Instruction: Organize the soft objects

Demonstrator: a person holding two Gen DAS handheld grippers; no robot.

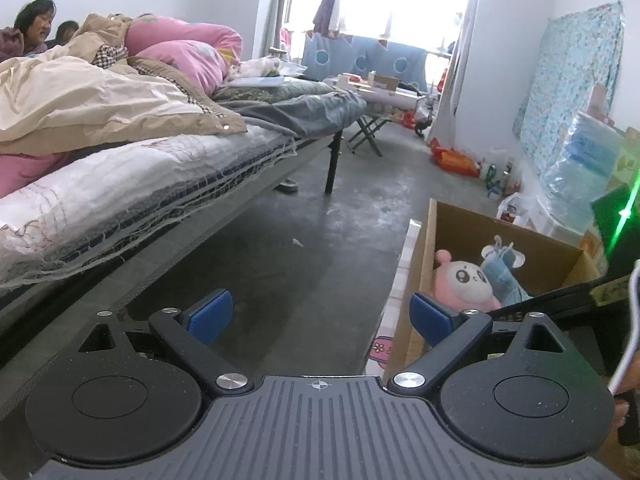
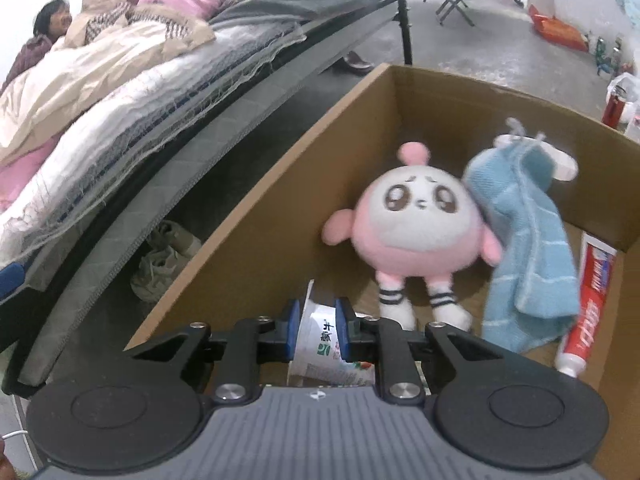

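A cardboard box (image 2: pixel 256 216) holds a pink and white plush toy (image 2: pixel 416 216), a blue towel (image 2: pixel 528 248) and a red and white toothpaste tube (image 2: pixel 588 304). My right gripper (image 2: pixel 318 328) is shut on a white soft packet (image 2: pixel 320 344) with green print, held over the near end of the box. My left gripper (image 1: pixel 320 314) is open and empty above the floor, left of the box (image 1: pixel 420 264). The plush toy (image 1: pixel 464 284) and the towel (image 1: pixel 504 276) show in the left wrist view too.
A bed (image 1: pixel 140 184) with quilts and pink pillows runs along the left. Two people (image 1: pixel 36 28) sit at its far end. Shoes (image 2: pixel 164 264) lie under the bed. Folding stools (image 1: pixel 366 132), bags and bottles (image 1: pixel 496 176) stand along the far wall and right side.
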